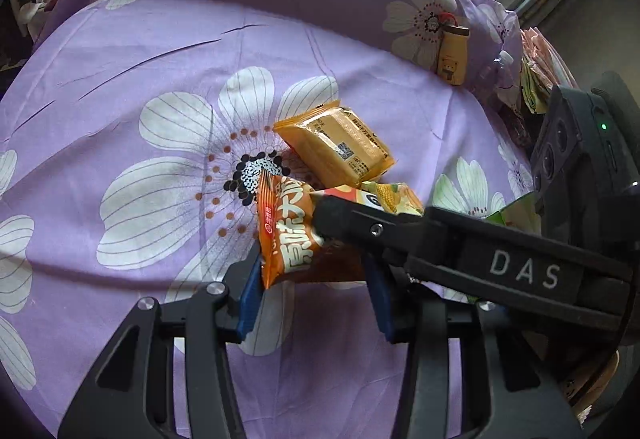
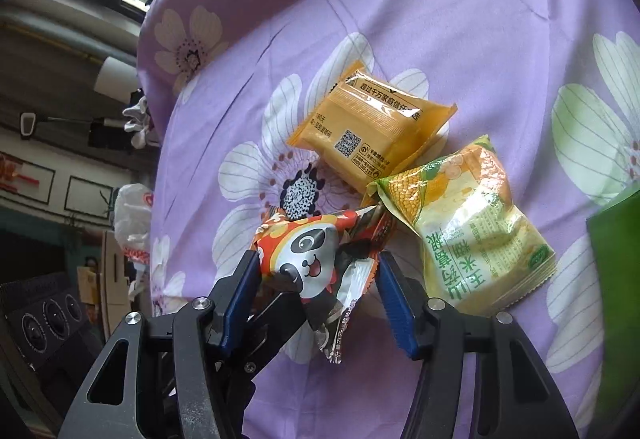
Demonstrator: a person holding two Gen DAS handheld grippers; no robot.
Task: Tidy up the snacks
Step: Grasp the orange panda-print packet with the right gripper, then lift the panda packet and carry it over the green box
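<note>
Snacks in four small packets sit bunched near the middle of a bed covered in a purple floral sheet (image 1: pixel 160 51), with two hand-held grippers meeting over them. The left hand-held gripper (image 1: pixel 318 293) reaches in low from the near edge, its blue-padded fingers (image 1: pixel 250 293) pinching the bottom of an orange crisp packet (image 1: pixel 286 235) printed with large white characters. The right hand-held gripper (image 2: pixel 320 293) comes in from the right and crosses above it — in the left wrist view its black finger lies over the orange packet's upper right corner. Its own camera shows its pads (image 2: pixel 394 303) either side of a crumpled red-and-white panda packet (image 2: pixel 320 255); the left pad touches the wrapper, but whether the right pad does cannot be told.

Just beyond, a flat golden-yellow packet (image 2: pixel 372 127) lies label-side up, a QR code showing. A yellow-green corn packet (image 2: pixel 468 223) lies beside it, toward the right edge, its upper corner touching the golden packet. In the left wrist view the corn packet (image 1: pixel 394 197) is mostly hidden behind the right gripper's finger.

A tan bottle (image 1: pixel 452 55) leans against the bedding at the far right corner. A green object (image 2: pixel 616 259) is cut off at the right border — too little shows to identify it.
</note>
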